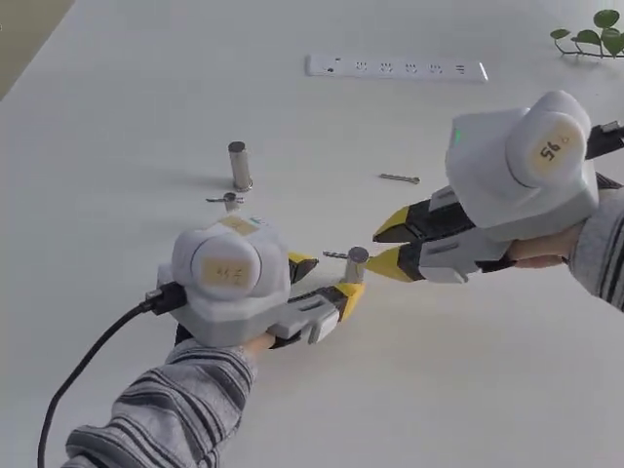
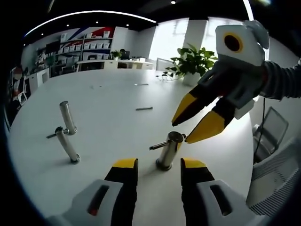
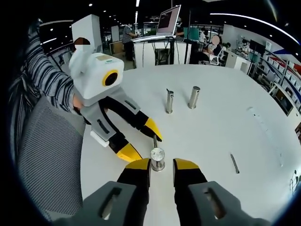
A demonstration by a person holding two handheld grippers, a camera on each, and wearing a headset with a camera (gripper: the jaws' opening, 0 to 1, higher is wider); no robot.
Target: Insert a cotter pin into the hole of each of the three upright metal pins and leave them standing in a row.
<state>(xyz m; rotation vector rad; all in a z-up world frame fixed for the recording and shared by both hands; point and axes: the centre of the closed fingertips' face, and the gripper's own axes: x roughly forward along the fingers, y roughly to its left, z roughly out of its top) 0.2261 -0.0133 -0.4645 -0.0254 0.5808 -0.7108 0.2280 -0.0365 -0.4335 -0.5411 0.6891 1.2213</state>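
Looks like the left gripper (image 1: 327,278) has its fingers spread wide either side of the nearest metal pin (image 1: 357,261) on the worktop (image 1: 439,370), probably to steady it, while the right gripper (image 1: 387,246), fingers slightly parted and empty, sits ready to nudge the half-in cotter pin (image 1: 334,255) through.

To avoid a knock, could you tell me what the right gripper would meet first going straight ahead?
Probably the upright metal pin, standing just ahead of the right gripper.

Upright pins (image 1: 239,166) — shiny metal; table (image 1: 146,78) — smooth, matt.
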